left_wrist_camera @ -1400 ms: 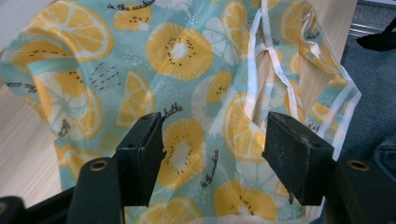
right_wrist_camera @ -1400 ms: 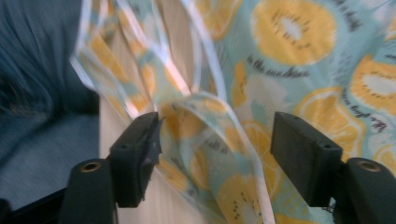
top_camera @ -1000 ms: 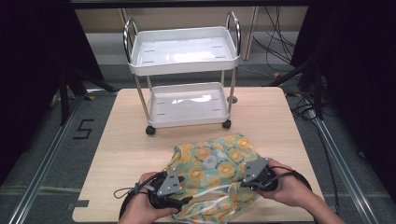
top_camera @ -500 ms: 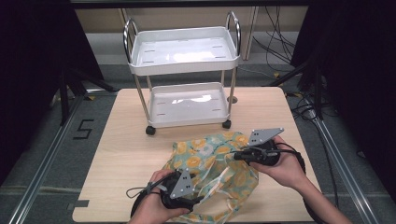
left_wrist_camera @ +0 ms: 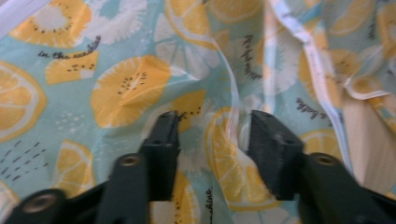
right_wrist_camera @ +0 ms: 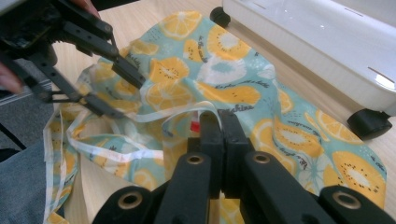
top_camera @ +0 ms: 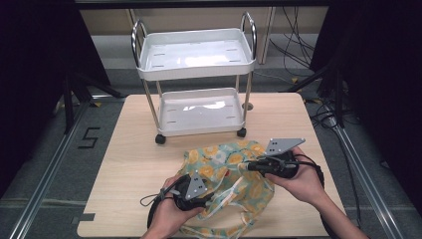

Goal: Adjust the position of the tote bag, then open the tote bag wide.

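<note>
A cloth bag (top_camera: 226, 164) printed with yellow lemon slices on pale blue lies crumpled at the table's front. My right gripper (top_camera: 247, 167) holds its white handle strap (right_wrist_camera: 163, 114) a little above the table, jaws shut on the strap beside a small red tag (right_wrist_camera: 194, 126). My left gripper (top_camera: 213, 191) hovers at the bag's front left, open. In the left gripper view (left_wrist_camera: 212, 135) its jaws straddle a white-edged fold (left_wrist_camera: 236, 112) of the fabric (left_wrist_camera: 121, 88). The right gripper view shows that left gripper (right_wrist_camera: 126, 95) spread open above the bag (right_wrist_camera: 224, 70).
A white two-tier cart (top_camera: 199, 72) on black wheels stands at the table's back centre, both trays empty; its lower tray (right_wrist_camera: 327, 51) and a wheel (right_wrist_camera: 369, 123) sit close behind the bag. Bare wooden table (top_camera: 129, 149) lies to the left. Cables trail at the right.
My right gripper has risen and moved back with the strap, lifting the bag's right edge. The left gripper has shifted slightly right, and the bag has spread apart.
</note>
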`<state>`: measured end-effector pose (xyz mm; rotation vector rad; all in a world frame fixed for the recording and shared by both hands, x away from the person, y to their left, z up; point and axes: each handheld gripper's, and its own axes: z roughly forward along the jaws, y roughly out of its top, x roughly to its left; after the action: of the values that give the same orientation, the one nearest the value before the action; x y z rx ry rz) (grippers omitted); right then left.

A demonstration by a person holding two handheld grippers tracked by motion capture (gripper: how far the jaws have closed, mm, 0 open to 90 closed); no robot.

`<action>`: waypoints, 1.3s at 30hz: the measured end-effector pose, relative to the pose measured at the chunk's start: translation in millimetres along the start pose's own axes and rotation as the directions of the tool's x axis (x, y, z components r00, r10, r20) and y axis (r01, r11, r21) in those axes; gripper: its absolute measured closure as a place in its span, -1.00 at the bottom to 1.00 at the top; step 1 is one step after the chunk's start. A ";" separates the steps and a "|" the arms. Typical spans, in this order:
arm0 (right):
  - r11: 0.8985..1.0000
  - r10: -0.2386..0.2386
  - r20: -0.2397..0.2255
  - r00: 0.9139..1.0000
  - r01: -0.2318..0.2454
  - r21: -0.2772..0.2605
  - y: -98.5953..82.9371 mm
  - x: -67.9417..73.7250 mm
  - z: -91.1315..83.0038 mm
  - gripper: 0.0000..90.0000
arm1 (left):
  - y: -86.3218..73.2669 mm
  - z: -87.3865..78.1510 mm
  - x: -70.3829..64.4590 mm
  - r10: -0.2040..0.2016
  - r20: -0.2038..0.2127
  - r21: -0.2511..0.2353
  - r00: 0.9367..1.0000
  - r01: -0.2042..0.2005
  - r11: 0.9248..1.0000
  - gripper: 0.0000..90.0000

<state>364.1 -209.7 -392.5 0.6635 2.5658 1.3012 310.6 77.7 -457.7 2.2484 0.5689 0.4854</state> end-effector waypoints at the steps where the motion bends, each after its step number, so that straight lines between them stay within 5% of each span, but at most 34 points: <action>1: 1.000 0.011 -0.006 1.000 -0.011 0.002 0.6 0.4 0.5 1.00 | -0.6 -0.2 1.6 -0.014 0.002 0.003 1.000 0.014 1.000 0.30; 4: 1.000 0.006 -0.005 1.000 -0.006 0.003 3.0 -2.6 1.1 1.00 | -2.0 -1.6 4.3 -0.057 0.014 -0.017 0.998 0.057 0.998 0.45; 11: 1.000 -0.006 -0.016 1.000 0.006 -0.006 5.2 -7.3 1.5 1.00 | 1.9 -4.6 11.1 -0.027 0.032 0.016 0.999 0.027 1.000 0.87; 13: 1.000 -0.008 -0.016 1.000 0.008 -0.003 4.9 -8.1 1.5 1.00 | 3.8 -5.3 12.7 -0.050 0.018 0.006 0.999 0.050 0.999 0.98; 21: 1.000 -0.003 -0.006 1.000 0.003 -0.010 1.2 -16.6 -1.9 1.00 | 13.7 -15.9 30.0 -0.127 -0.011 -0.052 0.992 0.127 0.991 0.99; 25: 1.000 0.009 0.019 1.000 -0.009 -0.009 0.4 -19.4 -3.3 1.00 | 19.6 -22.4 43.2 -0.118 -0.045 -0.083 0.992 0.114 0.990 0.99; 28: 1.000 0.018 0.020 1.000 -0.018 0.003 0.0 -21.0 -1.5 1.00 | 22.5 -25.7 40.4 -0.119 -0.029 -0.098 0.992 0.116 0.988 0.99; 29: 1.000 0.026 0.025 0.999 -0.027 0.007 0.3 -20.4 -0.6 1.00 | 23.7 -26.3 36.7 -0.121 -0.018 -0.109 0.992 0.118 0.987 0.97; 34: 0.999 0.042 0.039 0.998 -0.042 -0.002 4.8 -19.5 2.1 1.00 | 25.4 -23.5 18.7 -0.118 0.013 -0.131 0.993 0.119 0.984 0.11; 35: 1.000 0.030 0.034 0.999 -0.030 0.002 5.7 -20.8 1.4 1.00 | 24.7 -23.2 14.9 -0.100 0.036 -0.104 0.994 0.103 0.989 -0.01; 39: 1.000 0.023 0.033 0.999 -0.023 -0.005 6.1 -20.9 2.5 1.00 | 21.0 -17.0 2.8 -0.104 0.059 -0.080 0.993 0.108 0.991 -0.33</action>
<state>385.2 -214.5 -389.7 0.7093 2.5356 1.2917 309.6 76.0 -430.7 2.1333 0.6248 0.3854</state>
